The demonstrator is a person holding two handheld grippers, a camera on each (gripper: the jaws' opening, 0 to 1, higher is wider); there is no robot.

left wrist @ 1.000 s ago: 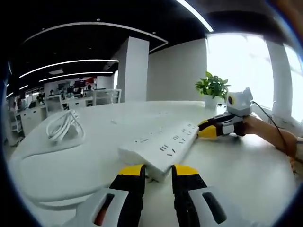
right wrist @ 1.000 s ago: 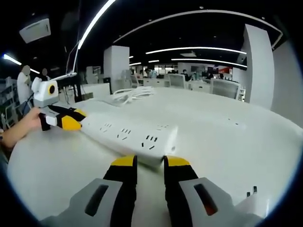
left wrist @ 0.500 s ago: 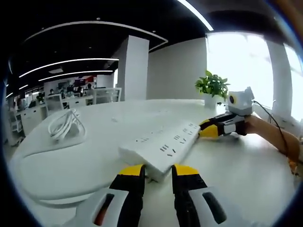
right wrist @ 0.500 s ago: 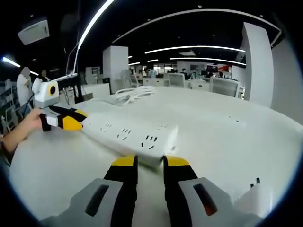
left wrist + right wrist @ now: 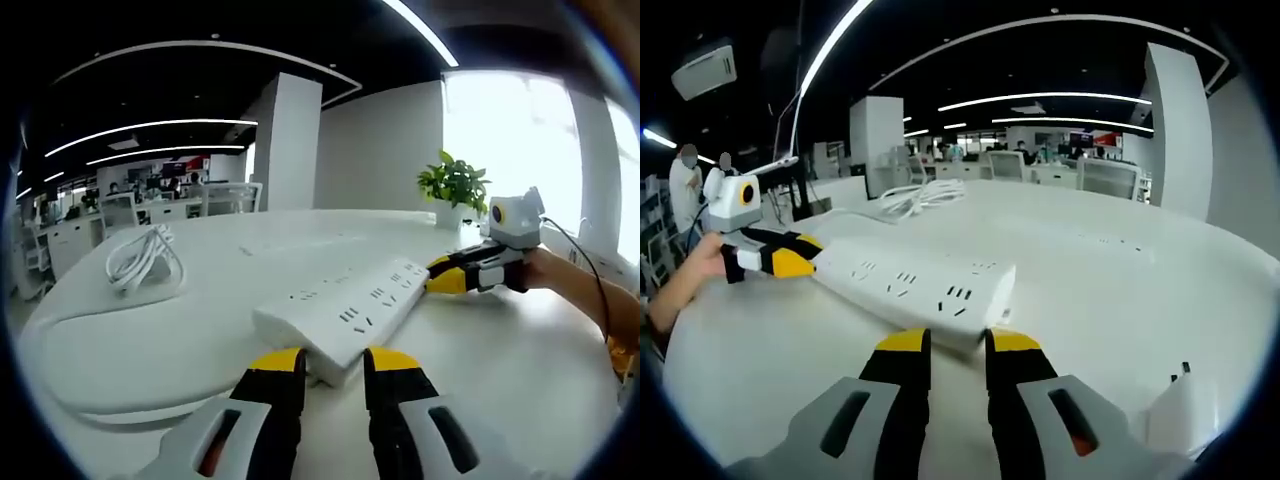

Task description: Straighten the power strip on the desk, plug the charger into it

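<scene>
A long white power strip (image 5: pixel 345 310) lies flat on the white desk (image 5: pixel 150 350), stretched between my two grippers. In the left gripper view, my left gripper (image 5: pixel 332 362) stands with its jaws a little apart and its yellow tips at the strip's near end. My right gripper (image 5: pixel 447 276) sits at the far end. In the right gripper view, my right gripper (image 5: pixel 957 345) likewise has a narrow gap, with the strip (image 5: pixel 910 285) just ahead of its tips. There my left gripper (image 5: pixel 798 255) meets the far end. A white charger (image 5: pixel 1175 420), prongs up, rests at the lower right.
A coiled white cable (image 5: pixel 140 258) lies on the desk to the left; the same cable (image 5: pixel 925 195) shows beyond the strip. A potted plant (image 5: pixel 455 185) stands at the desk's far edge. A hand (image 5: pixel 560 285) holds the right gripper. People stand far off.
Both views have shifted slightly. The strip and both grippers keep nearly the same places. More of the charger shows at the right gripper view's lower right.
</scene>
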